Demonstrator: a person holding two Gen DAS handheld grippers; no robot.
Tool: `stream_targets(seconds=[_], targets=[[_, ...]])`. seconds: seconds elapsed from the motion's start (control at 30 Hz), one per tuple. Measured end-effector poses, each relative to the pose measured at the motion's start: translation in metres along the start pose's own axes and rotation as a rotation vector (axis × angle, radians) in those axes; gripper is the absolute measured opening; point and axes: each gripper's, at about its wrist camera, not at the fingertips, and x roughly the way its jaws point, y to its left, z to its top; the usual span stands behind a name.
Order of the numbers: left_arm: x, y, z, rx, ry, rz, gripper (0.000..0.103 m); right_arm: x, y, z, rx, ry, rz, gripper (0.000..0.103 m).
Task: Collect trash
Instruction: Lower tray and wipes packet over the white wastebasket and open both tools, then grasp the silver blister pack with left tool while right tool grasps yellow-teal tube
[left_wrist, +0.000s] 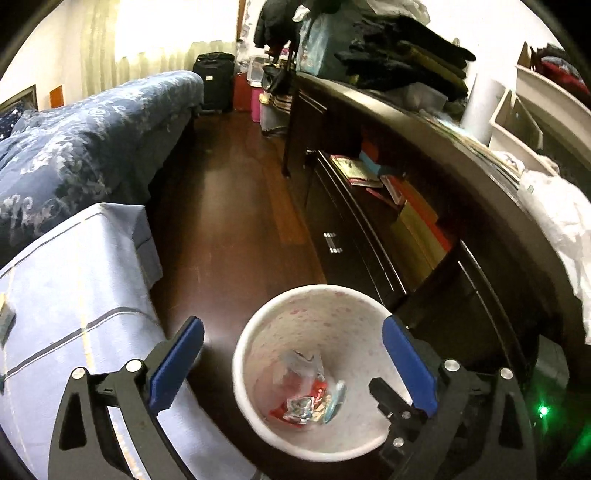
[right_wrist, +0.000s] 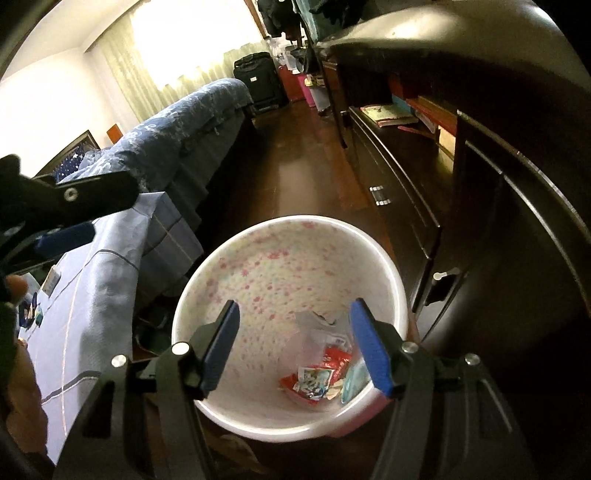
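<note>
A white bin with pink specks inside stands on the dark wood floor. Several wrappers, red, clear and pale blue, lie at its bottom. My left gripper is open and empty above the bin's left side. My right gripper is open and empty directly over the bin's mouth. The left gripper also shows in the right wrist view at the far left, over the cloth.
A table with a light blue cloth stands left of the bin, with small items on it. A dark dresser runs along the right. A bed with a blue quilt lies beyond.
</note>
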Motion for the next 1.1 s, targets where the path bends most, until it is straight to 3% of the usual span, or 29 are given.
stream_targets(seconds=[0.17, 0.23, 0.37, 0.53, 0.77, 0.97, 1.1], targets=[[-0.034, 0.022, -0.008, -0.034, -0.031, 0.029, 0.099, -0.019, 0.017, 0.002, -0.043, -0.024, -0.006, 0.065], [-0.052, 0.035, -0.015, -0.044, -0.048, 0.064, 0.099, -0.032, 0.029, 0.002, -0.075, -0.046, -0.022, 0.071], [-0.085, 0.067, -0.032, -0.075, -0.071, 0.145, 0.099, -0.055, 0.059, 0.001, -0.142, -0.088, -0.033, 0.074], [-0.126, 0.120, -0.062, -0.157, -0.080, 0.287, 0.099, -0.077, 0.116, -0.011, -0.256, -0.096, 0.055, 0.080], [-0.163, 0.198, -0.115, -0.255, -0.027, 0.479, 0.099, -0.081, 0.204, -0.038, -0.430, -0.053, 0.169, 0.081], [-0.170, 0.259, -0.149, -0.311, 0.030, 0.489, 0.099, -0.083, 0.264, -0.064, -0.558, -0.020, 0.222, 0.081], [-0.169, 0.287, -0.162, -0.331, 0.049, 0.416, 0.099, -0.088, 0.288, -0.071, -0.612, -0.030, 0.225, 0.081]])
